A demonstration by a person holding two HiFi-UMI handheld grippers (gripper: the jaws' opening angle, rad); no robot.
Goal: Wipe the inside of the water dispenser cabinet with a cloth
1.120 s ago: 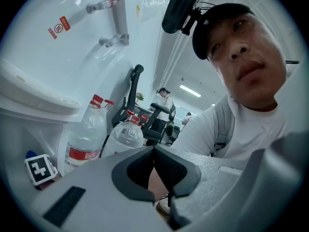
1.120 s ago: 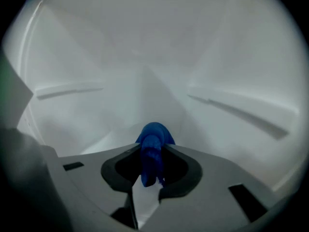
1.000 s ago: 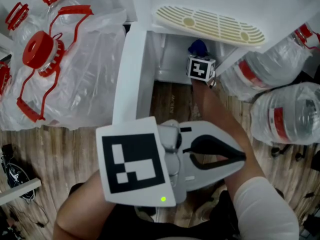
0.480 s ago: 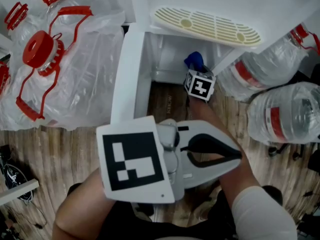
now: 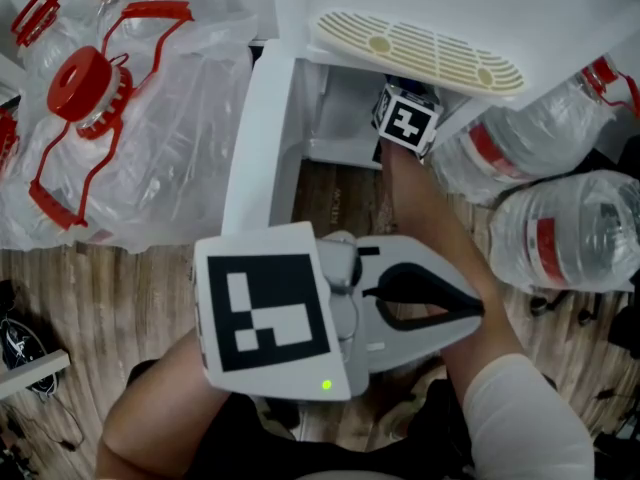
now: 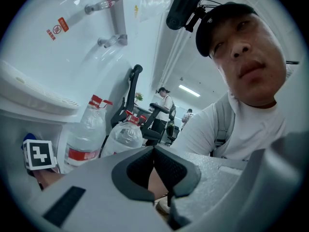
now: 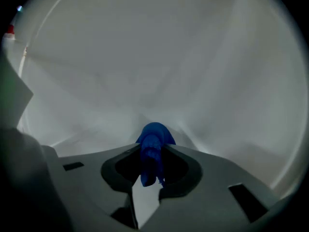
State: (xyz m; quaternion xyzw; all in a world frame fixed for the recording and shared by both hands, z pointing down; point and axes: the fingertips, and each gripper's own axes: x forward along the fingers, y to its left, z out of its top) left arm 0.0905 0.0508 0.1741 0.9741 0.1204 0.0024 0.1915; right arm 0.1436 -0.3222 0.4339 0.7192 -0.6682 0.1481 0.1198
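Observation:
The water dispenser's cabinet (image 5: 335,118) stands open below the cream drip tray (image 5: 420,50), its white door (image 5: 262,138) swung left. My right gripper (image 7: 152,153) reaches inside, and only its marker cube (image 5: 407,121) shows from the head view. It is shut on a bunched blue cloth (image 7: 153,146), whose tip sits against the cabinet's white inner wall (image 7: 159,66). My left gripper (image 5: 478,310) hangs low in front of the cabinet, well away from it. Its jaws are shut with nothing in them, as the left gripper view (image 6: 153,151) shows.
Full water bottles (image 5: 565,238) (image 5: 500,148) lie right of the cabinet. Empty red-capped jugs in a clear plastic bag (image 5: 110,118) fill the floor at left. The dispenser's taps (image 6: 113,40) jut out above the tray. The floor is wood plank (image 5: 100,298).
The right gripper drew back toward the cabinet's mouth, then pushed deeper in again with the cloth, which is now almost hidden from the head view. The left gripper has barely moved.

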